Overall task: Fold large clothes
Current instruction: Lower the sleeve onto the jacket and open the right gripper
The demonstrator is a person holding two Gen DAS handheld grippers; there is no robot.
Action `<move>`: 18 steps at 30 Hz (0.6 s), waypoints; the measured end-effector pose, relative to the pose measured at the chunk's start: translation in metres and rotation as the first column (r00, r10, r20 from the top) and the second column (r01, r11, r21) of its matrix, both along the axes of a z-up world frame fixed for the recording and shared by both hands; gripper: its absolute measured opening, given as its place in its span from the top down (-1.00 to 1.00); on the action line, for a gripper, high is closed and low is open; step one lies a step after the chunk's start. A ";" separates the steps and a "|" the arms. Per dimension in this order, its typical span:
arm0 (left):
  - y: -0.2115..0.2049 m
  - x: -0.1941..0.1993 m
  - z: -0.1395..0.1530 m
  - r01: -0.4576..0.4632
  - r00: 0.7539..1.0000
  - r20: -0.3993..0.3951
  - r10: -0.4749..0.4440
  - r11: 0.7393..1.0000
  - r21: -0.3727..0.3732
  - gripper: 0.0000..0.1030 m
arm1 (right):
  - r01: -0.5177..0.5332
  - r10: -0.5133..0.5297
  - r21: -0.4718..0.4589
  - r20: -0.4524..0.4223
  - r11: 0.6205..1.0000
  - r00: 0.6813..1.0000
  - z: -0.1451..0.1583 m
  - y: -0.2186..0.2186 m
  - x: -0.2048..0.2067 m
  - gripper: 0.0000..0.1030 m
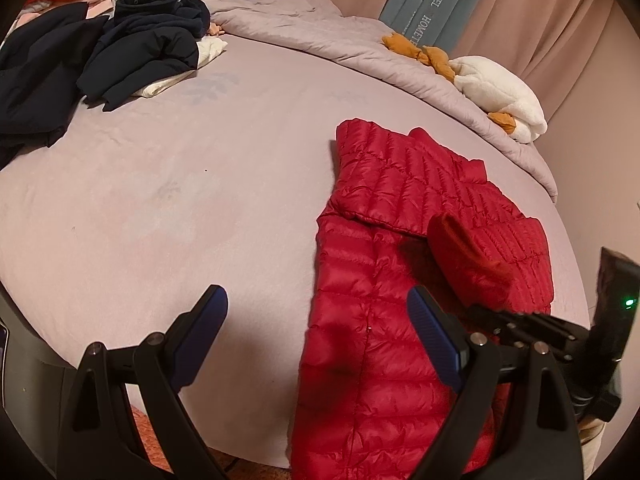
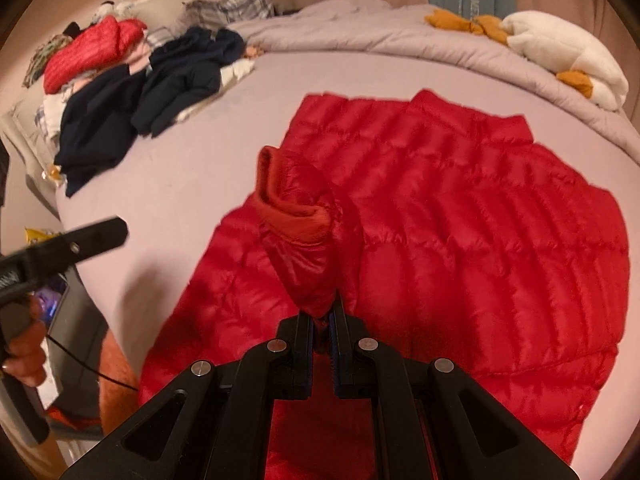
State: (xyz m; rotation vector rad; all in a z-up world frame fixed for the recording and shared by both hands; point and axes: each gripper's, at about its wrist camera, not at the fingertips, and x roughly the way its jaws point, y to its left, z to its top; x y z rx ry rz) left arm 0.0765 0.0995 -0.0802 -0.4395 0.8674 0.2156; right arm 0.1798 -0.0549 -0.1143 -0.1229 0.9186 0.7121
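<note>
I keep the right gripper [image 2: 324,320] pinched on the sleeve [image 2: 298,216] of the red down jacket [image 2: 460,220], clamped just behind the ribbed cuff so the sleeve can be carried across the body for a fold. The sleeve rises straight ahead of these jaws; the jacket body spreads beyond and to their right, flat on the bed sheet [image 2: 200,168]. I hold the left gripper [image 1: 318,336] spread wide and empty, with the jacket's edge under its right finger. Dark clothes [image 1: 132,52] lie piled far ahead, left.
</note>
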 end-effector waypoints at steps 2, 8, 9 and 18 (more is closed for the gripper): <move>0.000 0.000 0.000 0.001 1.000 -0.002 -0.001 1.000 0.002 -0.77 | 0.001 -0.001 -0.015 -0.018 1.000 1.000 -0.005 0.002 0.001 0.85; 0.003 0.000 -0.002 -0.003 1.000 -0.005 0.003 1.000 -0.003 -0.77 | 0.003 -0.006 -0.041 -0.063 0.999 0.998 -0.020 0.007 0.002 0.85; 0.003 0.000 -0.003 -0.003 1.000 -0.005 0.003 1.000 -0.003 -0.77 | 0.003 -0.006 -0.046 -0.067 0.999 0.998 -0.022 0.008 0.001 0.85; 0.003 0.002 -0.005 0.005 1.000 -0.013 -0.005 1.000 -0.007 -0.77 | 0.024 -0.031 -0.067 -0.099 0.997 0.995 -0.028 0.012 0.000 0.80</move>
